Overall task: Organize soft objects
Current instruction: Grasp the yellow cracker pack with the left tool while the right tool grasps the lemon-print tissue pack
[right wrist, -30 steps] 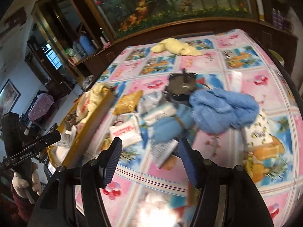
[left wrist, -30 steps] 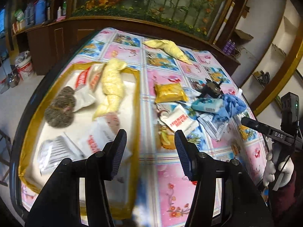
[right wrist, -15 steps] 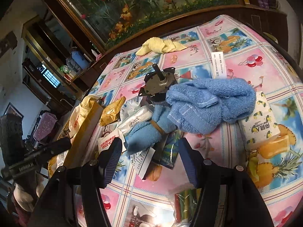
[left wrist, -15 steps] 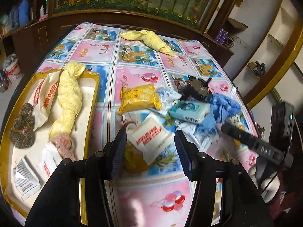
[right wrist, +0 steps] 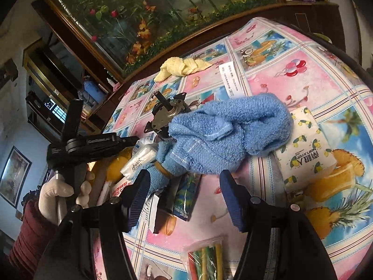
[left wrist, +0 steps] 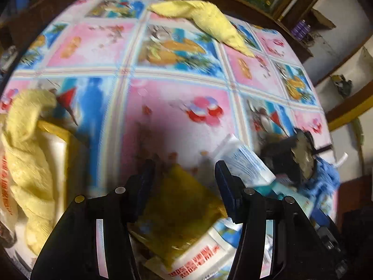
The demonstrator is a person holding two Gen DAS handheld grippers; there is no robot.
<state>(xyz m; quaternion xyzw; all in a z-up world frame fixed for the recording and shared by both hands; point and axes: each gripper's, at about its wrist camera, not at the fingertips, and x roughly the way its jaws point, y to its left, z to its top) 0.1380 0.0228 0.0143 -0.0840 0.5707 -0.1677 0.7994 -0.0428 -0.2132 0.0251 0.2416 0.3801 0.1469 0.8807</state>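
My left gripper (left wrist: 185, 182) is open, low over a yellow packet (left wrist: 179, 212) that lies between its jaws; I cannot tell if they touch it. A yellow towel (left wrist: 25, 163) hangs over the rim of the yellow tray (left wrist: 58, 135) at the left. Another yellow towel (left wrist: 209, 21) lies at the table's far side. My right gripper (right wrist: 185, 189) is open, just short of a blue towel (right wrist: 223, 130) tied with a rubber band. The left gripper's body (right wrist: 93, 144) shows at the left of the right wrist view.
A metal motor part (right wrist: 167, 114) sits against the blue towel's far side. A tissue pack (right wrist: 305, 144) lies right of the towel, white packets (left wrist: 247, 165) and sachets (right wrist: 186, 196) around it. A pack of coloured sticks (right wrist: 207, 259) lies near my right gripper.
My left gripper has swung right from over the tray and dropped low over the yellow packet. My right gripper has moved closer to the blue towel. Both stayed open.
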